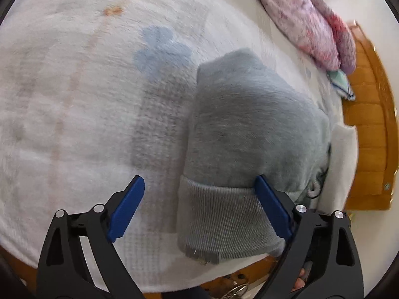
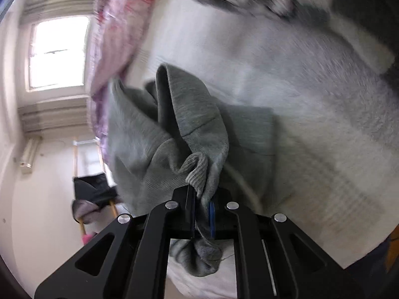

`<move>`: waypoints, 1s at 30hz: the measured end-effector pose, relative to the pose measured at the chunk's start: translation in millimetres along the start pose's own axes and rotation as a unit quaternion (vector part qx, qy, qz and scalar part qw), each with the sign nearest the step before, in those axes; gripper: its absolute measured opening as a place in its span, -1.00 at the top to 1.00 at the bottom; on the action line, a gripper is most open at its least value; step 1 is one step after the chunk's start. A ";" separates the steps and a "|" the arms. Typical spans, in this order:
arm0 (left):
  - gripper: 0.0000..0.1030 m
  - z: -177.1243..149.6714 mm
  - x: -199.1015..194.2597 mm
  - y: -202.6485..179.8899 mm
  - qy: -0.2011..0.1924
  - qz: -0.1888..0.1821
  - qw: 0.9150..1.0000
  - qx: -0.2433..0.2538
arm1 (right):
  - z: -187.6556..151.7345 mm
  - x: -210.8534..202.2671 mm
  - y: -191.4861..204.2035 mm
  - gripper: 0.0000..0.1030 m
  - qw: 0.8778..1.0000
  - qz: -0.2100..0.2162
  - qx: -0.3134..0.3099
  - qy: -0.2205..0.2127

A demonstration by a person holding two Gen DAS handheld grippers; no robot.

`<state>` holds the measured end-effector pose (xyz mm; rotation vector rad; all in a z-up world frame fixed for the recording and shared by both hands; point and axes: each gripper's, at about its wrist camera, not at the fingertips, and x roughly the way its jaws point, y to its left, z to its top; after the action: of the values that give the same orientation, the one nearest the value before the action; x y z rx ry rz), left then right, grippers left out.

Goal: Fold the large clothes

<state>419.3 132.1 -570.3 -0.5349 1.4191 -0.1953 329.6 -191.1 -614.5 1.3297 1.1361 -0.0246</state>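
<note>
From the left wrist view, the left gripper [image 1: 200, 209] hangs over the bed with its 2 blue fingers [image 1: 127, 206] spread wide and nothing clamped between them. The grey sweatshirt [image 1: 247, 127] lies folded into a thick bundle on the pale fleece blanket [image 1: 74, 87] that covers the bed, its ribbed hem [image 1: 224, 221] nearest the camera; the right-hand finger touches the hem's edge, the left-hand one stands over bare blanket. A pink patterned quilt [image 1: 306, 20] is heaped at the far corner, and a wooden bed frame [image 1: 369, 114] runs along the right side.

From the right wrist view (tilted hard and rather blurred), the right gripper [image 2: 202, 211] has its fingers pinched tight on a ribbed cuff [image 2: 197, 172] of the same sweatshirt [image 2: 189, 114], the cloth lifted and draping from the grip, a wad of it bunched below. The blanket [image 2: 311, 94] fills the right of the picture, the pink quilt [image 2: 114, 32] sits beside a bright window [image 2: 57, 52], and a dark chair [image 2: 92, 191] stands by the wall.
</note>
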 end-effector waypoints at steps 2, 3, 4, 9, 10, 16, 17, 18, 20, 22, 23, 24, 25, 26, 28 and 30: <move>-0.85 2.2 13.0 -7.2 0.008 0.017 1.000 0.017 | 5.1 3.5 -6.5 0.59 0.999 -0.036 0.008 0.012; -0.86 2.9 13.4 -10.0 0.006 0.021 1.000 0.018 | 6.8 -1.2 -4.2 0.34 0.998 -0.058 0.007 0.006; -0.86 4.1 13.9 -11.2 0.005 0.026 0.999 0.020 | 8.3 -8.6 -0.8 0.27 0.998 -0.066 -0.002 -0.003; -0.87 0.0 -3.1 -0.9 0.021 -0.036 0.999 -0.014 | 10.3 -11.9 -10.9 -0.23 0.997 -0.065 -0.016 0.039; -0.87 -2.9 -9.3 -1.7 0.019 -0.060 0.998 -0.013 | 11.2 -9.0 -15.1 -0.27 0.997 -0.063 -0.016 0.047; -0.87 -10.0 16.8 0.1 0.044 -0.029 0.999 -0.003 | 18.0 19.3 -32.5 -0.54 0.996 -0.007 -0.005 0.084; -0.88 -8.0 27.0 3.5 0.053 -0.030 0.998 -0.012 | 20.0 21.4 -34.4 -0.54 0.996 -0.001 -0.005 0.084; -0.92 -5.3 37.7 6.5 0.064 -0.033 0.997 -0.022 | 21.1 22.9 -34.7 -0.62 0.996 0.008 -0.009 0.088; -0.92 -2.3 44.7 6.5 0.069 -0.037 0.997 -0.019 | 21.8 23.7 -33.6 -0.65 0.993 0.037 -0.029 0.104; -0.92 -2.6 45.8 4.3 0.069 -0.034 0.997 -0.002 | 19.9 28.4 -34.8 -0.65 0.989 0.064 -0.033 0.127; -0.92 -3.0 46.5 5.0 0.070 -0.036 0.997 0.003 | 19.6 33.5 -34.0 -0.65 0.988 0.071 -0.034 0.134; -0.92 -1.8 48.5 4.9 0.072 -0.039 0.997 0.001 | 19.0 36.6 -33.6 -0.65 0.988 0.071 -0.037 0.135; -0.92 0.1 50.4 7.3 0.075 -0.044 0.996 -0.004 | 20.0 41.3 -31.8 -0.65 0.988 0.068 -0.041 0.135; -0.92 0.2 51.9 8.5 0.078 -0.050 0.996 -0.010 | 21.9 46.4 -28.6 -0.65 0.988 0.066 -0.039 0.132; -0.92 -0.1 53.8 12.4 0.080 -0.059 0.995 -0.020 | 23.6 51.6 -26.2 -0.65 0.988 0.076 -0.033 0.127; -0.92 0.7 57.2 11.0 0.077 -0.062 0.995 -0.025 | 24.6 55.1 -23.0 -0.65 0.991 0.060 -0.031 0.114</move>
<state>427.0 116.7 -626.0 -0.6618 1.5453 -0.3071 359.1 -185.8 -671.7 1.3682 1.2352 0.2547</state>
